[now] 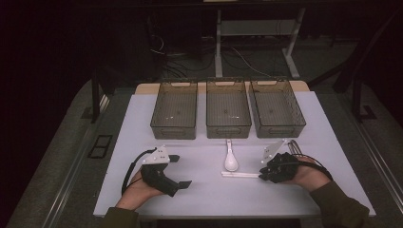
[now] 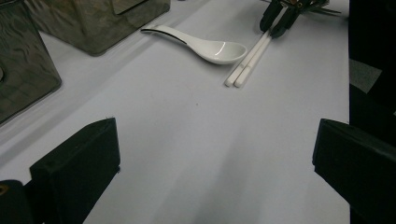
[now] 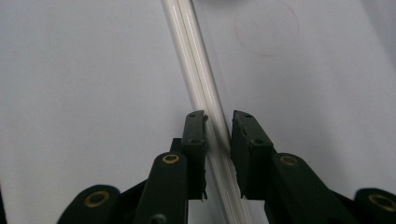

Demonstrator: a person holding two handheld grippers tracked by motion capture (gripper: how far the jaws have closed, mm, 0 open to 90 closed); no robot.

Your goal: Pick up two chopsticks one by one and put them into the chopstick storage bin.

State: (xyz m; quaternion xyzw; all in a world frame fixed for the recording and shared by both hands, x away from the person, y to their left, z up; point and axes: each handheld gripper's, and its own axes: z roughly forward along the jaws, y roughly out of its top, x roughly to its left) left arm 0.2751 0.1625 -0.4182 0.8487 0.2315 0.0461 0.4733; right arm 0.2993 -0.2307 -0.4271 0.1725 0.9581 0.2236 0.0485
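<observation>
The left claw [image 1: 183, 171] rests on the desk [image 1: 204, 194] with its jaws spread wide and nothing between them, well apart from the work. To its right the white spoon [image 1: 230, 161] lies bowl toward the person, and just beside the bowl lie the white chopsticks [image 1: 240, 175], flat and side by side on the desk. The right claw [image 3: 219, 140] straddles their near end: its jaws are almost together, one on each side of the pair, but a sliver of gap shows, so the grip looks not yet firm.

The risk, as I judge it, is that the two thin sticks split under the squeeze, one slipping out or rolling away. Held so near one end, the long free part could droop or swing and knock the spoon. A low approach could also scrape the desk.

Behind stand three empty bins [image 1: 228, 111]. Something wiry lies behind the right hand [image 1: 311, 173], too dim to name. The right gripper view cuts off the chopsticks' far end.
</observation>
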